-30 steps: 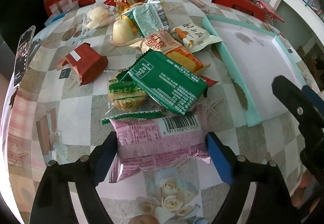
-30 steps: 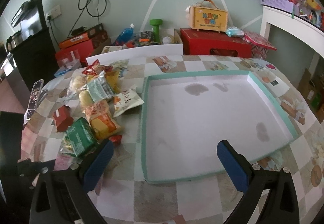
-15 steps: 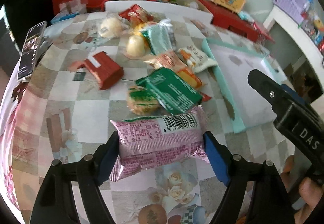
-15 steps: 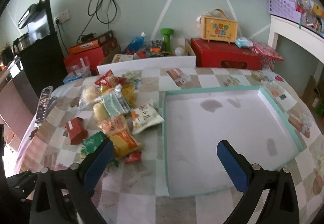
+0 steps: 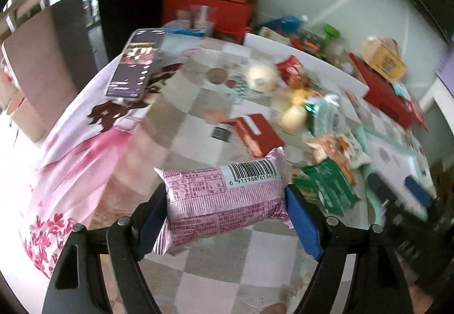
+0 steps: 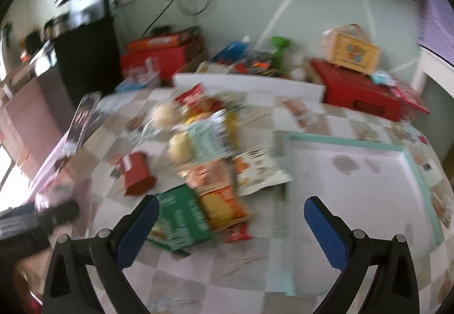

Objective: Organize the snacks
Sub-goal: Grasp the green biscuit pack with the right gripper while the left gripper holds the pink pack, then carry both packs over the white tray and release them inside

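The left claw (image 5: 225,210) is clamped on the pink snack packet (image 5: 224,200), held above the desk (image 5: 235,265). The right claw (image 6: 227,229) stands apart, empty. Beyond the packet lies the snack pile (image 6: 210,160); the teal-rimmed tray (image 6: 343,142) sits right of the packet.

1. The tray (image 6: 354,195) floor lies bare, open from above.
2. The snack pile (image 6: 210,160) crowds the table just left of the tray.
3. A red box (image 6: 136,176) and a phone (image 5: 133,67) sit farther left.
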`<state>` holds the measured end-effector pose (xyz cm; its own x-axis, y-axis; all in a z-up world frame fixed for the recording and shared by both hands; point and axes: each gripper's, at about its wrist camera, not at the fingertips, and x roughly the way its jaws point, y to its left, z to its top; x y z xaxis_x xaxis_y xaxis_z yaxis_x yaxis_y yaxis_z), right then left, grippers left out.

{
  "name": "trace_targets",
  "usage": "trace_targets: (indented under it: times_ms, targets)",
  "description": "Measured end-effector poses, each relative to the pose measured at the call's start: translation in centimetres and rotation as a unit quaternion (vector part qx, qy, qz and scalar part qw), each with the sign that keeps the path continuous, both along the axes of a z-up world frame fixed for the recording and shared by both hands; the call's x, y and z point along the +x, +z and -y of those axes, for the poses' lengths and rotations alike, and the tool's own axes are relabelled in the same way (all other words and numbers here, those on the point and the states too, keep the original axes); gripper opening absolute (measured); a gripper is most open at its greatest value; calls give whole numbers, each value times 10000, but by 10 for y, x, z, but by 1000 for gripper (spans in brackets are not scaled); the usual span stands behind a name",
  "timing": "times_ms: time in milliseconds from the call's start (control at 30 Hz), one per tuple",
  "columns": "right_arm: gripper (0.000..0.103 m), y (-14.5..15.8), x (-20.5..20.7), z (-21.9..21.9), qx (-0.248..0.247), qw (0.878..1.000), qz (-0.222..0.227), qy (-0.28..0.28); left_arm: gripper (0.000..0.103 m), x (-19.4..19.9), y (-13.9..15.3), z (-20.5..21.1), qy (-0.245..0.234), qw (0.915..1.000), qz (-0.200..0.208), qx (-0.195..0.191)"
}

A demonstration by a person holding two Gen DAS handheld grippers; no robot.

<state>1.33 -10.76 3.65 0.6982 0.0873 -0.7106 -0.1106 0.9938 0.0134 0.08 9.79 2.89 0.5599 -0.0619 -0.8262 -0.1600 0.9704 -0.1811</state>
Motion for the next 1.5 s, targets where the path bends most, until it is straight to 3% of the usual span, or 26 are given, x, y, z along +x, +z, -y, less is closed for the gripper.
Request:
trace_targets:
  times_ms: [233,567,867,1133,1300,1500]
  targets:
    - [99,-28,8,-34,-337,9978,-385,425,82,2,-7,-11,122,9998,-105,-120]
    - [44,-44,11,-51,-422,9948,-654,663,82,2,-8,-10,36,9998,-107,-163]
    - [42,-37,9,-43,191,9947,-730,702,82,2,-9,-2,-51,9999,-94,-110]
    - [42,-3,2,-31,511,9955,-318,738,82,6,-2,8,-99,9999,-26,-42]
    - [42,23,7,-2,531,9979,40,376,82,15,11,27,-287,9996,-8,-49]
    - [42,40,17,64,626,9966,186,-501,82,34,31,64,-670,9976,51,-192]
